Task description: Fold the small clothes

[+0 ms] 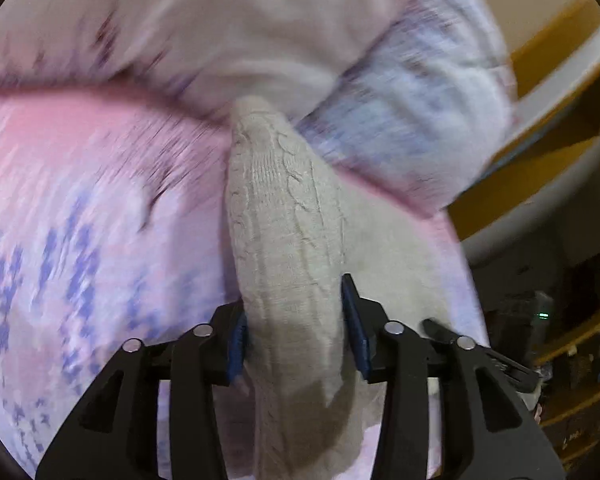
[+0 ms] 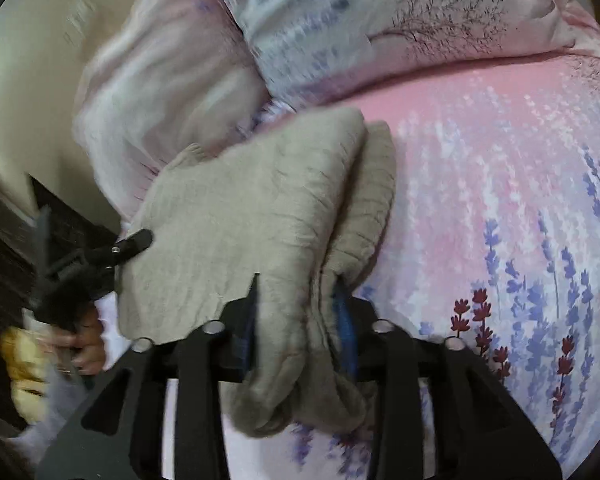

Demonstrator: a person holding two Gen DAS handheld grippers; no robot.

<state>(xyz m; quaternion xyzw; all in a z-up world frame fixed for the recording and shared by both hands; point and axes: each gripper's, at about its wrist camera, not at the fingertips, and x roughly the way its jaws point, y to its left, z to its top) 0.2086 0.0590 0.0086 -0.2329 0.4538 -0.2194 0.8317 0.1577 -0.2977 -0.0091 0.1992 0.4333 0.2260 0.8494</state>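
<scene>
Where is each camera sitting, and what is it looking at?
Left wrist view: sits on the left gripper, facing along its fingers at the beige knit garment they pinch, over the pink floral bedsheet.
Right wrist view: sits on the right gripper, which grips bunched garment; the person's left hand shows lower left.
Both share the garment, sheet and pillows.

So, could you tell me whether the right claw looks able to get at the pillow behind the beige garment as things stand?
Probably not yet: the right claw is closed on the beige knit garment, which bunches between its fingers and drapes in front of the pillow. It would likely have to let go first.
</scene>
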